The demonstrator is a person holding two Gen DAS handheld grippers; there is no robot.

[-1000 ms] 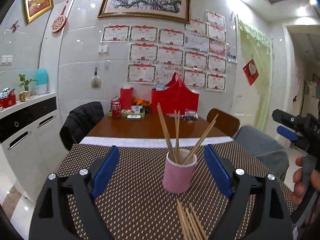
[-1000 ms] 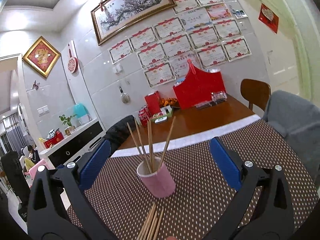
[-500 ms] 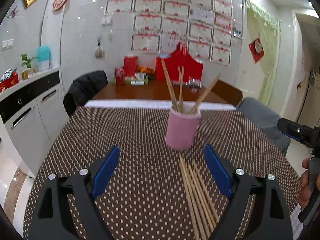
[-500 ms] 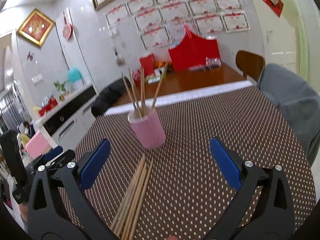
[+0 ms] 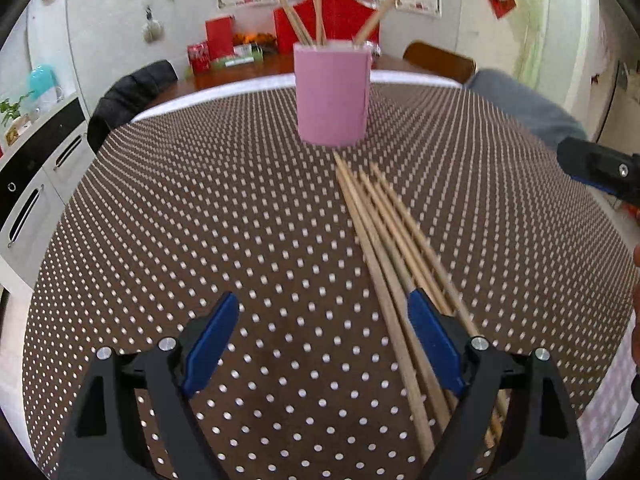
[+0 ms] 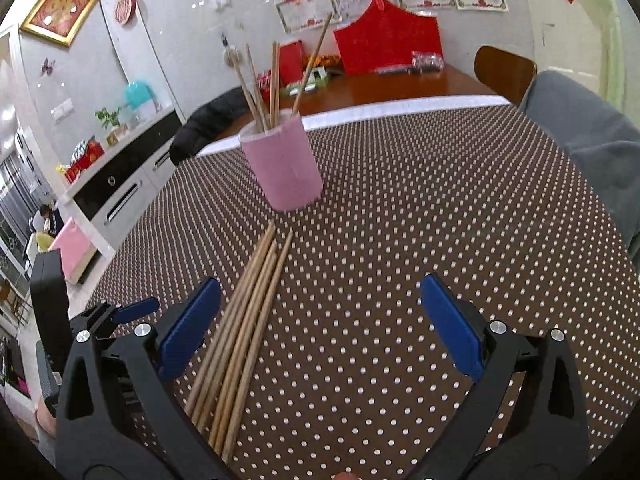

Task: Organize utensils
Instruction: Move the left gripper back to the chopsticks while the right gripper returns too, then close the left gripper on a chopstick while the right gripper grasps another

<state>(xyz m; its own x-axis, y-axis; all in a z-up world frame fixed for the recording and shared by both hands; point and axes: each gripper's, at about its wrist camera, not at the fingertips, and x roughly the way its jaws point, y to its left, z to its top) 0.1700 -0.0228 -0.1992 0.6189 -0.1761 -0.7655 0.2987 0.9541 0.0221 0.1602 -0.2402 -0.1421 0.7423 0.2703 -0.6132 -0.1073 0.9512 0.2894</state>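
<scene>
Both the left gripper and the right gripper are hanging wide open, holding nothing, over the brown white-dotted tablecloth. The loose bundle of wooden chopsticks is lying toward the cloth's near edge, its tips just short of the pink cylindrical cup (four more sticks are standing inside) nearer the far edge.

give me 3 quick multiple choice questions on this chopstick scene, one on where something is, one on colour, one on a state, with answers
1. Where do the loose chopsticks lie?
A. on the dotted tablecloth in front of the cup
B. on the chair
C. on the counter

2. What colour is the cup?
A. green
B. pink
C. white

3. How is the left gripper?
A. shut on a chopstick
B. shut on the cup
C. open, holding nothing

Answers: 1 A, the bundle rests flat on the cloth on the cup's near side; 2 B, its wall is pink; 3 C, its blue pads stand wide apart over the cloth.
</scene>
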